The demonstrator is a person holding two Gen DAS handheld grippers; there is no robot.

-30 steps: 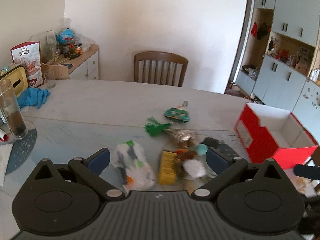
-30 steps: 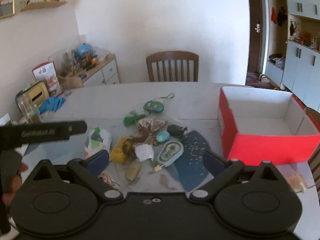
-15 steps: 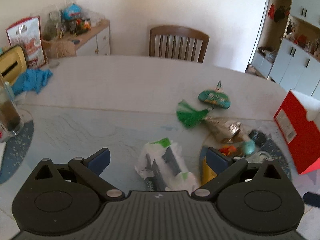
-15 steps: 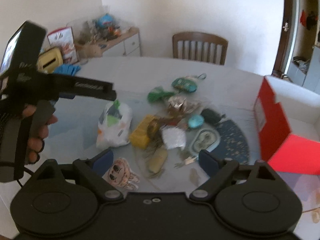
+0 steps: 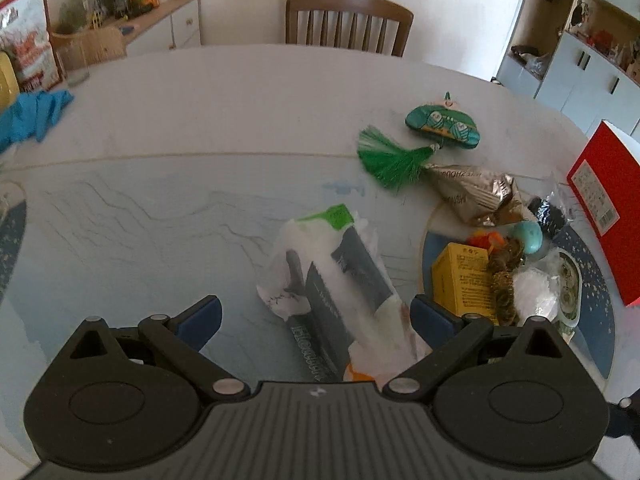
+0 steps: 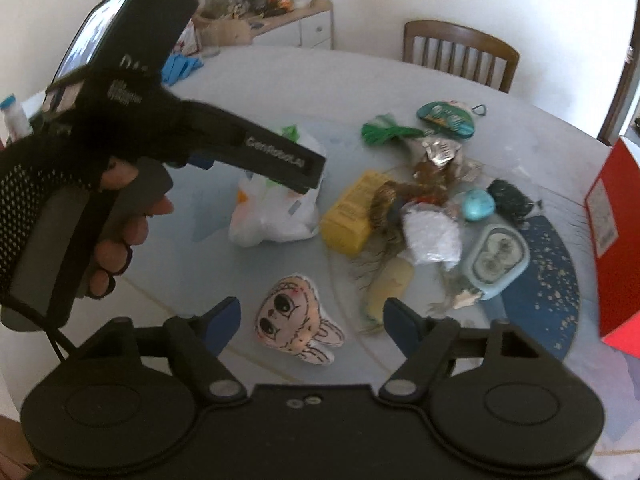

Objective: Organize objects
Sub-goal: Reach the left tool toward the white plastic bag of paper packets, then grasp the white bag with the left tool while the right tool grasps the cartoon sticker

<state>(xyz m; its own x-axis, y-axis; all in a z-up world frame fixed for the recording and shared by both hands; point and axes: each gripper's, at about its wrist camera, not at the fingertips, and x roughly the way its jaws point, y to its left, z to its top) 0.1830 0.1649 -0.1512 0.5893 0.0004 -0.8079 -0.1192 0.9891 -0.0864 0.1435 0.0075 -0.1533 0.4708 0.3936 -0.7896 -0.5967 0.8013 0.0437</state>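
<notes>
The left tool [image 5: 316, 314] is held wide open over the white plastic bag [image 5: 332, 276], which lies on the tabletop [image 5: 180, 128] between the blue fingers without being pressed. The right tool [image 6: 312, 320] is closing, with the flat cartoon-face plush [image 6: 296, 330] lying between its fingers, not gripped. A yellow box [image 6: 352, 216] sits just right of the bag; the red box [image 6: 616, 240] stands at the far right.

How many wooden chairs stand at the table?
1. One brown wooden slat-back chair stands at the far side of the round white table. Others may be out of view.
</notes>
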